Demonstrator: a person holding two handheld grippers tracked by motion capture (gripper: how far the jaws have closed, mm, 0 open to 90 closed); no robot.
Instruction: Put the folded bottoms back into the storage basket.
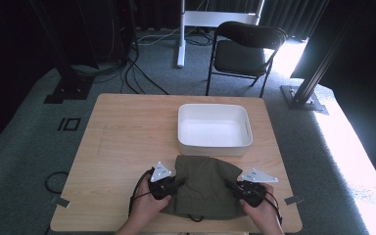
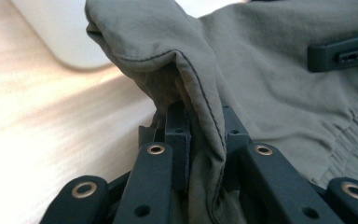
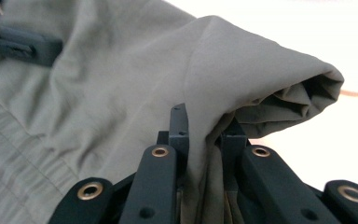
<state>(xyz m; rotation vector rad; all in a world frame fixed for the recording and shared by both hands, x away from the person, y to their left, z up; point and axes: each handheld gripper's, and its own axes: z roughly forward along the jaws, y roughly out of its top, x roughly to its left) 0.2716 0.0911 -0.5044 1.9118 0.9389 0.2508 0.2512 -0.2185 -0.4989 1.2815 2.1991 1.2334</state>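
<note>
An olive-green garment [image 1: 203,183] lies folded at the near middle of the wooden table [image 1: 127,132], just in front of a white bin [image 1: 214,128]. My left gripper [image 1: 173,184] is shut on the garment's left edge; in the left gripper view a stitched fold of the cloth [image 2: 186,70] rises from between the jaws. My right gripper [image 1: 232,187] is shut on the right edge, where a bunched fold [image 3: 261,88] stands above the jaws. The other gripper's black jaw [image 2: 340,53] rests across the cloth in the left gripper view.
The white bin holds nothing and sits at the far middle-right of the table. A black folding chair [image 1: 245,51] stands on the carpet beyond the table, with cables and stand legs [image 1: 181,34] around it. Bare wood spreads to the left.
</note>
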